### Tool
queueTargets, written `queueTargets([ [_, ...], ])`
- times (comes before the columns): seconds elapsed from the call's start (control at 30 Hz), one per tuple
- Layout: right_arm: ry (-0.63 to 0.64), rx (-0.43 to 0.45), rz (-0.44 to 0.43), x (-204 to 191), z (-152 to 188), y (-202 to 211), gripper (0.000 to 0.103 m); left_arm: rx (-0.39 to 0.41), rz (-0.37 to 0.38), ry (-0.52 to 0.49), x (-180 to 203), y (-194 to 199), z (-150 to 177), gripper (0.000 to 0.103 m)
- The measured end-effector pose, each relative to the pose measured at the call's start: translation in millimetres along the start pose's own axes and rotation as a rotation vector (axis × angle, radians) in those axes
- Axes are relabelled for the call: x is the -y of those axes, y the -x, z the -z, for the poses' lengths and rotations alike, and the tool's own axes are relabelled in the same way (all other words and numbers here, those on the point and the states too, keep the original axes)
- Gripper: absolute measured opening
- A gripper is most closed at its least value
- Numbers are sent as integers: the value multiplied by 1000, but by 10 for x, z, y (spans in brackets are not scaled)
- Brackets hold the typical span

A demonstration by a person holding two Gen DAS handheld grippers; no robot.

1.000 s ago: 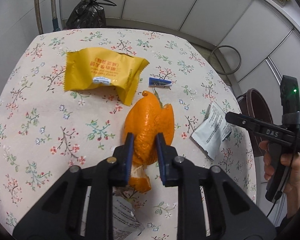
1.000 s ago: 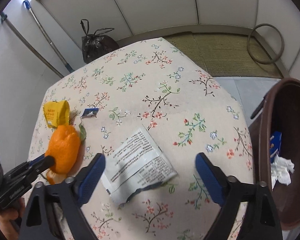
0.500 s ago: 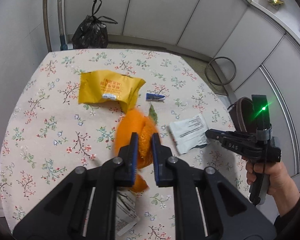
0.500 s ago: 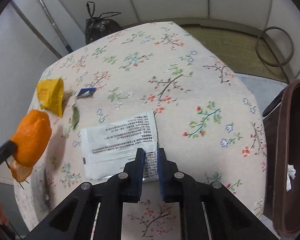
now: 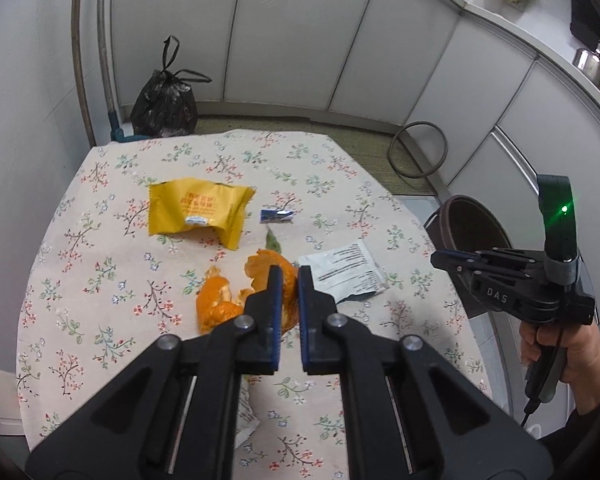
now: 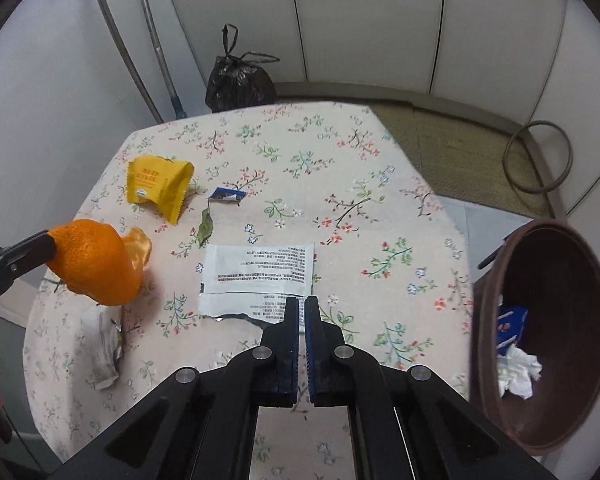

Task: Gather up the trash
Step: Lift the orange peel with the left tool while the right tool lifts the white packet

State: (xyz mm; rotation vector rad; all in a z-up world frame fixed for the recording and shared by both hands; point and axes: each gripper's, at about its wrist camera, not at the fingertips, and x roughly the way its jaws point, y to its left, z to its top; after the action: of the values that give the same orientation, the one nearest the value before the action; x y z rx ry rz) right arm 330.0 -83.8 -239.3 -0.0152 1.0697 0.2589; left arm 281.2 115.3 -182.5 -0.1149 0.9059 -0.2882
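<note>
Right wrist view: right gripper (image 6: 302, 306) has its jaws clenched on the near edge of the white sachet (image 6: 259, 276), which otherwise lies flat on the floral desk (image 6: 340, 168); whether the pads bite the foil or only its torn lip is hard to tell. Left gripper (image 5: 289, 280) has just been closing and its jaws pinch the orange peel (image 5: 236, 300); the right wrist view shows the peel (image 6: 96, 262) hanging clear of the desk.

Step in hand, as I judge it: carry both pieces to the brown bin (image 6: 548, 320), which stands off the desk's right edge.
- Peel: keep the jaws tight; the peel is curled and a loose flap dangles (could tear off). Bring it well over the bin mouth before letting go.
- Sachet: lift gently, since a thin edge grip can slip; it is the nearer item to the bin, so it probably goes in first.
- Keep the two grippers apart on the way.

Containers:
- Brown bin: open, already holding crumpled white tissue (image 6: 518, 372) and a blue wrapper (image 6: 510, 326).
- Black bag (image 6: 240, 84): tied shut, on the floor beyond the desk; contents hidden.

Left on the desk: yellow wrapper (image 5: 198, 212), small blue scrap (image 5: 276, 216), green leaf (image 5: 273, 243), crumpled paper wrapper (image 6: 106, 348) at the near-left corner.
</note>
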Motion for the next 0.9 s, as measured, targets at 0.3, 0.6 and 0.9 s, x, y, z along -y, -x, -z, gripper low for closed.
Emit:
queueTargets([
  [0.3, -35, 80, 20, 214, 67, 746, 3, 40, 64, -83, 478, 181, -54, 8],
  [0.6, -11, 122, -10, 380, 200, 1138, 4, 85, 117, -132, 865, 346, -116, 6],
  [0.9, -141, 18, -129, 471, 139, 523, 69, 123, 108, -87, 712, 654, -6, 6],
])
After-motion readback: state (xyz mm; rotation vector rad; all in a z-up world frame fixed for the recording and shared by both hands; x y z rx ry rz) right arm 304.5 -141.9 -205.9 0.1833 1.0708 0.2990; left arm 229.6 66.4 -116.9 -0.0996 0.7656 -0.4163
